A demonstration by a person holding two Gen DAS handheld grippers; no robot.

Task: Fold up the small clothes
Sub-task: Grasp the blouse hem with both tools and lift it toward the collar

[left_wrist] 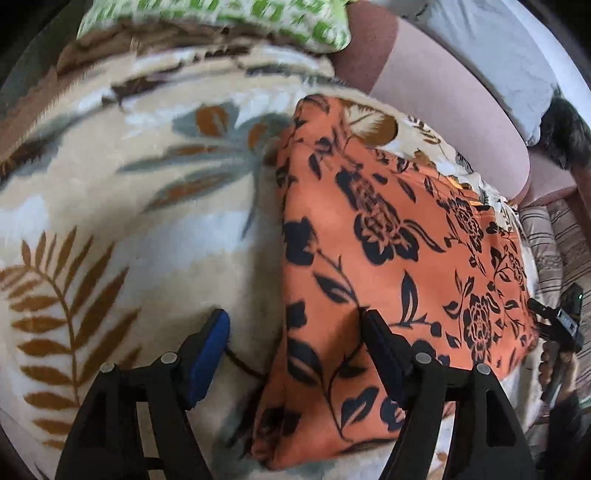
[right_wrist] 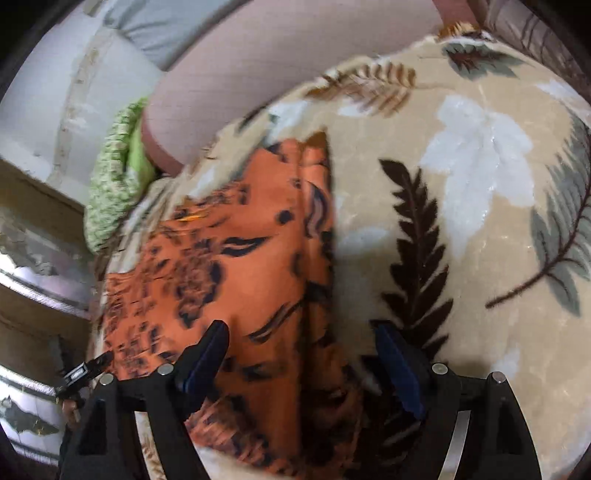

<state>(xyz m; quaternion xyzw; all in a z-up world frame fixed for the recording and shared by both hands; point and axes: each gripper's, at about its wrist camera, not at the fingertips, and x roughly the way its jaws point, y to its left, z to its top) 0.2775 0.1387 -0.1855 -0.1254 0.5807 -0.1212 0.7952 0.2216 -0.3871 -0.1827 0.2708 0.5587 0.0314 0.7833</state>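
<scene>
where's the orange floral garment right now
The orange floral garment lies flat on the leaf-print blanket, right of centre in the left wrist view, between the open left gripper and the pink cushion.

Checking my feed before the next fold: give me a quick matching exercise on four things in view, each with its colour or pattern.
Things:
1. garment
2. blanket
3. pillow
4. gripper pads

Descriptions:
A. blue
B. green and white print
C. orange with black flowers
D. beige with brown, grey and white leaves

Pairs: 1-C, 2-D, 3-B, 4-A

The left gripper and the right gripper both hang open over the garment's edges, holding nothing.
</scene>
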